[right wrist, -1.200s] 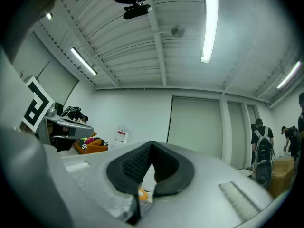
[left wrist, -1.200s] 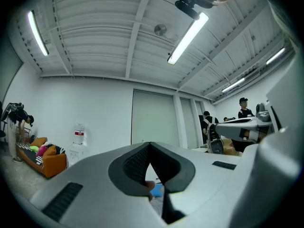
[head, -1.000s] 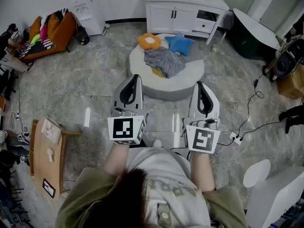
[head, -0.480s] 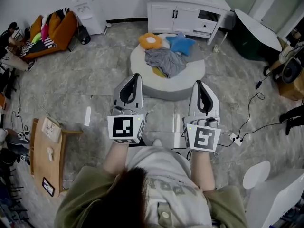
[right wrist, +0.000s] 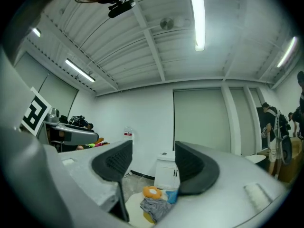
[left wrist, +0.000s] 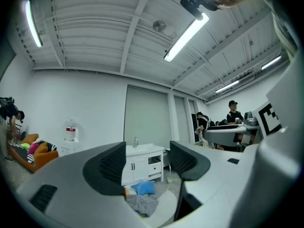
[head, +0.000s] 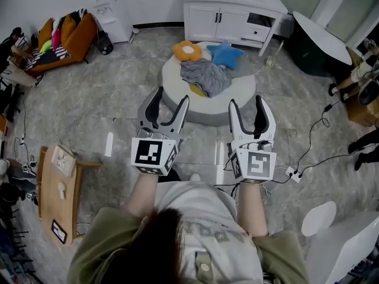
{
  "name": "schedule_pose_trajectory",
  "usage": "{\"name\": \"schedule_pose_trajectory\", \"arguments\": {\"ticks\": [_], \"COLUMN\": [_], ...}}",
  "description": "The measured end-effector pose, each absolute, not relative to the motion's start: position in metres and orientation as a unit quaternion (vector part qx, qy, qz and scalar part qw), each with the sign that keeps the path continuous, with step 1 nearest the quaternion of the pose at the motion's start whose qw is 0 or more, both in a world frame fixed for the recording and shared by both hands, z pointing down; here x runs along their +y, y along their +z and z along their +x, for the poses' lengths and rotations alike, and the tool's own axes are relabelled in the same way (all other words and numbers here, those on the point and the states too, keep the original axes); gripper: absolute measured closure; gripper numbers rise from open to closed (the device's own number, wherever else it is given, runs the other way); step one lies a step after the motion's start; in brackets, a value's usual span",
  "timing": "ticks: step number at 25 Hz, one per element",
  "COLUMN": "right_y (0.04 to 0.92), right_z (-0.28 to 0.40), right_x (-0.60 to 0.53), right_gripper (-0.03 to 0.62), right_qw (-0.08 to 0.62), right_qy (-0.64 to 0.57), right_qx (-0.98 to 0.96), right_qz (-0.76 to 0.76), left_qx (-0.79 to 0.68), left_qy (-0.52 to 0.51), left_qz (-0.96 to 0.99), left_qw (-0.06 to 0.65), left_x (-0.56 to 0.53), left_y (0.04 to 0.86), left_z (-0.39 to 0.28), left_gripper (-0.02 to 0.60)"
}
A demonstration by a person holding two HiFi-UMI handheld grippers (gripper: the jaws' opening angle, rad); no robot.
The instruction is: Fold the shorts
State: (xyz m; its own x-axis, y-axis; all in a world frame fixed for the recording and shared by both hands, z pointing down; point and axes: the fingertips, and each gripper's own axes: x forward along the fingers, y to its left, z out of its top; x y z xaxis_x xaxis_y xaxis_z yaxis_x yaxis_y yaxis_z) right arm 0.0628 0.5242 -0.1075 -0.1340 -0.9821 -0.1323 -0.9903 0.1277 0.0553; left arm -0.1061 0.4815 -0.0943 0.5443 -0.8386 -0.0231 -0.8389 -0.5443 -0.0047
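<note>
The grey shorts (head: 204,76) lie crumpled on a round white cushion (head: 237,96), also seen between the jaws as shorts (left wrist: 142,204) and shorts (right wrist: 154,207). My left gripper (head: 168,101) is held level in front of the person, short of the cushion; its jaws are opening with nothing between them. My right gripper (head: 249,106) is beside it, likewise opening and empty. Both point toward the cushion, well apart from the shorts.
An orange flower pillow (head: 186,51) and a blue star pillow (head: 225,54) sit on the cushion behind the shorts. A white cabinet (head: 228,13) stands beyond. A wooden stool (head: 58,192) is at the left, cables (head: 308,152) at the right.
Both grippers' jaws, shut in the earlier frames, now stand apart. The hands have stayed in about the same place.
</note>
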Motion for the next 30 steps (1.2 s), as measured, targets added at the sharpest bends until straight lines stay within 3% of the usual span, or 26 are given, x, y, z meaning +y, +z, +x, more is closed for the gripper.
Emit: {"name": "schedule_pose_trajectory", "arguments": {"ticks": [3, 7, 20, 30], "right_y": [-0.104, -0.1, -0.084, -0.047], "right_z": [0.063, 0.067, 0.078, 0.038], "right_x": [0.522, 0.518, 0.483, 0.378], "right_gripper": [0.242, 0.154, 0.146, 0.146], "right_qw": [0.026, 0.023, 0.028, -0.032], "right_qy": [0.067, 0.061, 0.031, 0.01], "right_qx": [0.752, 0.755, 0.758, 0.778], "right_qz": [-0.655, -0.653, -0.651, -0.627], "left_qx": [0.47, 0.467, 0.484, 0.473], "left_qy": [0.012, 0.006, -0.012, -0.061], "left_qz": [-0.882, -0.884, -0.875, -0.878], "left_qw": [0.02, 0.019, -0.001, -0.028], "left_x": [0.48, 0.474, 0.438, 0.323], "left_y": [-0.096, -0.094, -0.079, -0.035], "left_z": [-0.101, -0.099, -0.125, -0.16], "left_gripper": [0.189, 0.125, 0.115, 0.115]}}
